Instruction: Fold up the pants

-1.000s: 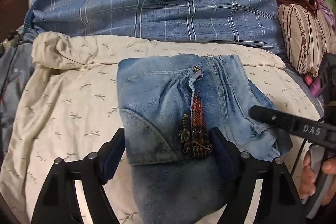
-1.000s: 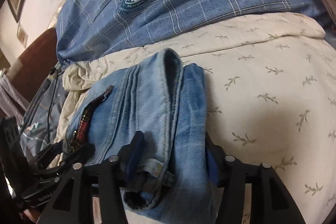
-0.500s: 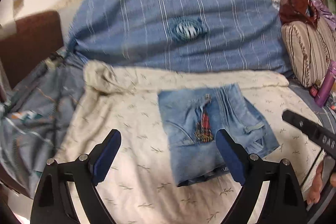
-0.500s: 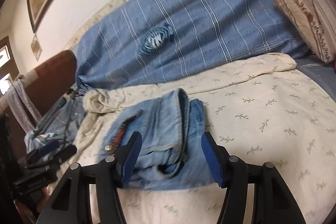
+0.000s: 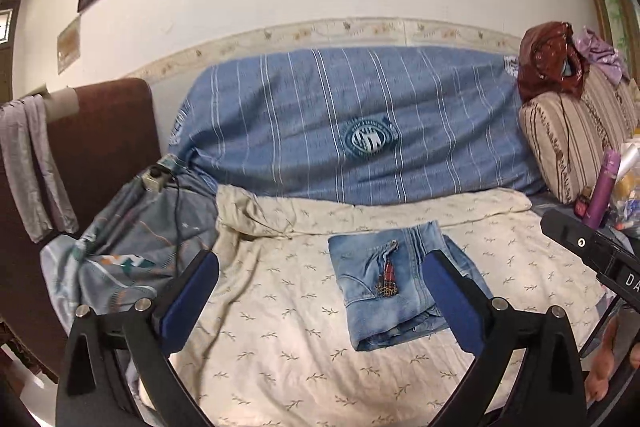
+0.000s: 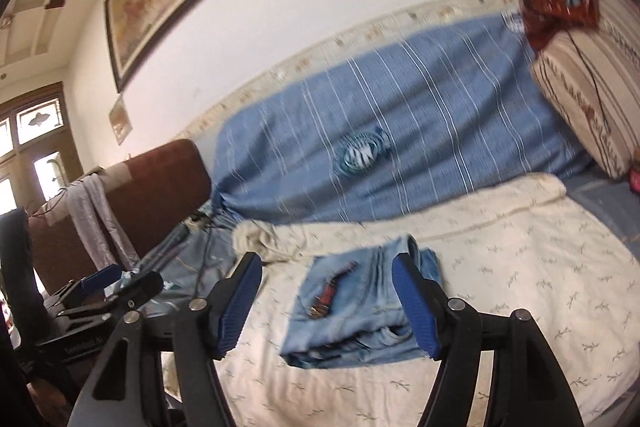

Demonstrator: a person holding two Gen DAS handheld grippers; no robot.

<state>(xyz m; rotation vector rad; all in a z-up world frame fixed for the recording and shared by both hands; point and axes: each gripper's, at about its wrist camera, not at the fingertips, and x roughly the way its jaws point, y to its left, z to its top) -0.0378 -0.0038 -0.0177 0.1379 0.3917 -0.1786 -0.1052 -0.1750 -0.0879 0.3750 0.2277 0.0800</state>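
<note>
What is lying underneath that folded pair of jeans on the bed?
The folded jeans rest flat on a cream sheet with a small leaf print, which spreads out on every side. Whatever lies below that sheet, and the patch directly under the jeans, is covered.

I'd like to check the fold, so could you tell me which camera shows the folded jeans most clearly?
The left wrist view: the folded jeans lie sharp on the cream blanket, with seams, red trim and layered lower edge readable. The right wrist view shows the same jeans, but motion-blurred and partly hidden behind a blue finger pad.
</note>
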